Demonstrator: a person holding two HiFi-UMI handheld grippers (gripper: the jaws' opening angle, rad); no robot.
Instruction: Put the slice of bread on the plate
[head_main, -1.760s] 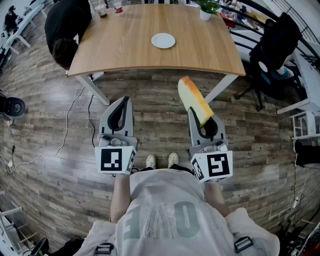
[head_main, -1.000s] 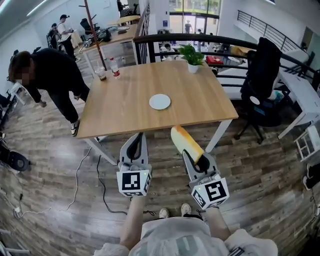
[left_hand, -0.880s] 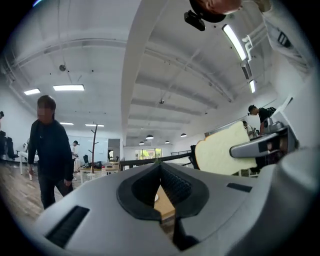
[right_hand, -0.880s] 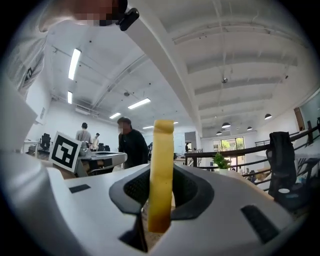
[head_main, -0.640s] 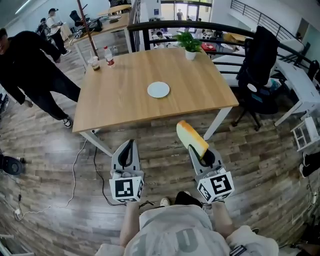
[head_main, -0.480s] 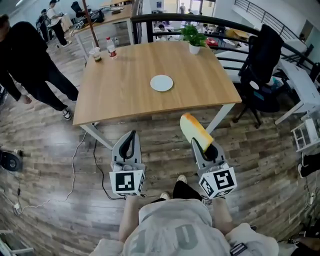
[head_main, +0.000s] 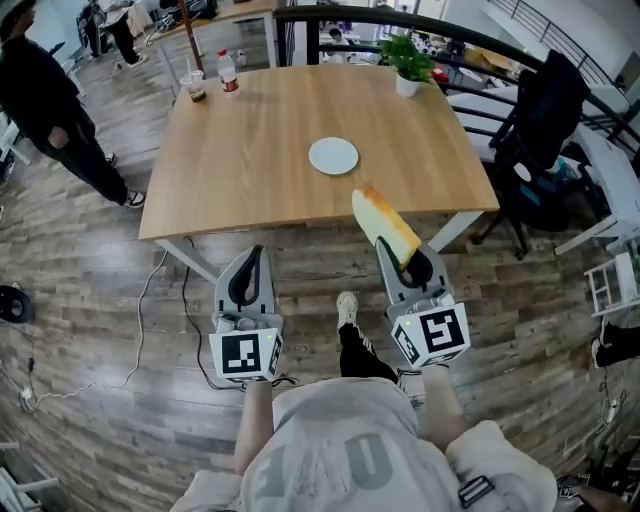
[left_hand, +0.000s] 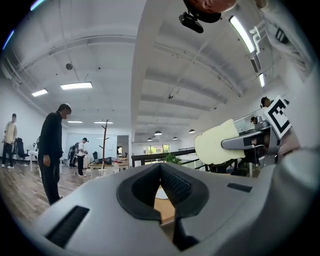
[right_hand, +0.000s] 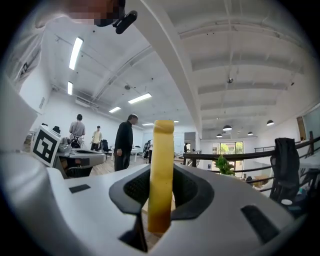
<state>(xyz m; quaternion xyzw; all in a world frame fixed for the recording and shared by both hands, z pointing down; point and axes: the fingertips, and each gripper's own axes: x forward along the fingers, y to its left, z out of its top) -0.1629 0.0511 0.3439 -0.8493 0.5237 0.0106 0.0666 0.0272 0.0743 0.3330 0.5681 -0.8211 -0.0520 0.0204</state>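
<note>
A small white plate (head_main: 333, 156) lies near the middle of the wooden table (head_main: 230, 170). My right gripper (head_main: 405, 258) is shut on a slice of bread (head_main: 384, 222), which stands on edge between its pads. The slice's far end reaches the table's front edge, short of the plate. In the right gripper view the bread (right_hand: 162, 165) rises upright from the jaws of the right gripper (right_hand: 161, 200). My left gripper (head_main: 253, 256) hangs over the floor before the table, shut and empty. The left gripper view shows the left gripper (left_hand: 161, 167) with its tips together and the bread (left_hand: 220, 145) at right.
On the table's far side stand a potted plant (head_main: 407, 68), a bottle (head_main: 228, 72) and a cup (head_main: 196, 86). A black office chair (head_main: 545, 120) is at right. A person in black (head_main: 45, 110) stands at far left. A cable (head_main: 150, 290) runs over the wooden floor.
The table has come closer as the wearer steps forward. Both grippers moved toward it, and the bread's tip now reaches the front edge. The person in black has drifted left.
</note>
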